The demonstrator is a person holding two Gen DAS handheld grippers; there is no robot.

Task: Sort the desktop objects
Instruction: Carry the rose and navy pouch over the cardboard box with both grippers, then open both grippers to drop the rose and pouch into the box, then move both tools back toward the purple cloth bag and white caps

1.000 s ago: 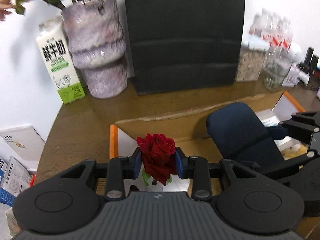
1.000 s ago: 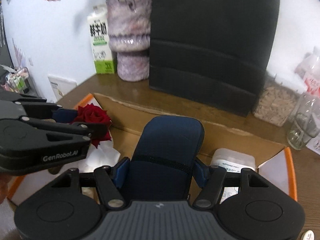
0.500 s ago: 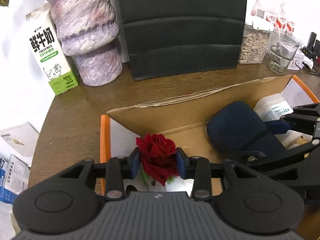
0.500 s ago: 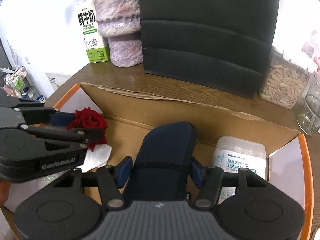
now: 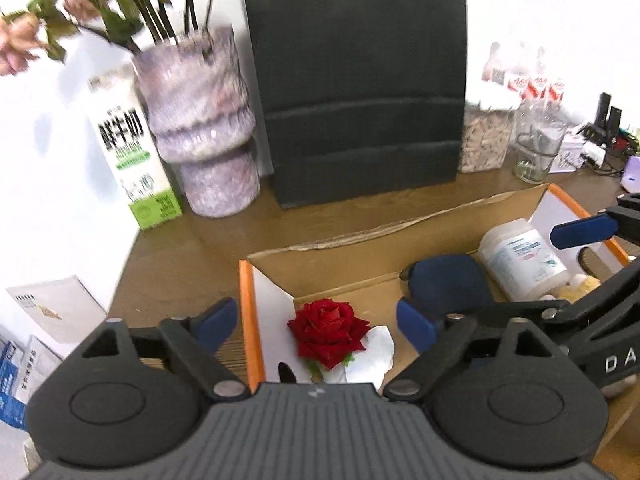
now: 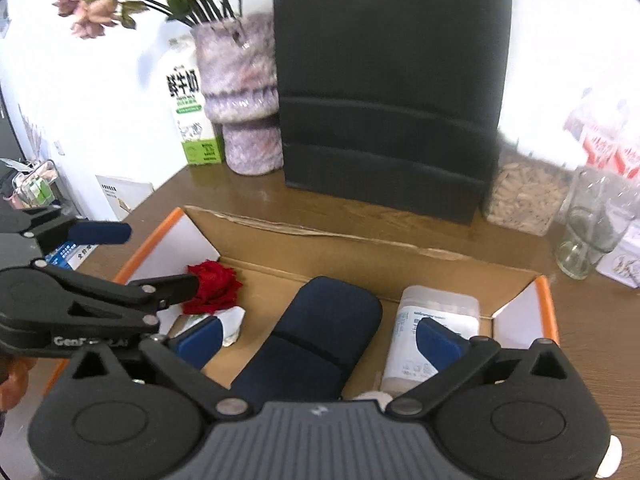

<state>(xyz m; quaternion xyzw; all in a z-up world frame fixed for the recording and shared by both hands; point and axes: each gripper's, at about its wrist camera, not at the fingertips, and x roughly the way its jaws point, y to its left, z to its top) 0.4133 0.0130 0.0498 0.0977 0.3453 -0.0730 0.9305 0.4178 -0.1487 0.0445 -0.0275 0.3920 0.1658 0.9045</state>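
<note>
Both hand-held grippers hover over an open cardboard box [image 6: 360, 236] on the brown tabletop [image 6: 592, 320]. The left hand-held gripper [image 5: 316, 326] has its jaws opening, spread wide of the red rose [image 5: 328, 332], which lies on white tissue [image 5: 374, 354] at the box's left end, touching neither pad. The right hand-held gripper [image 6: 320, 338] is likewise opening, its pads clear of the navy pouch [image 6: 316, 340] lying mid-box. A white cotton-swab tub [image 6: 432, 320] lies just right of the pouch.
</note>
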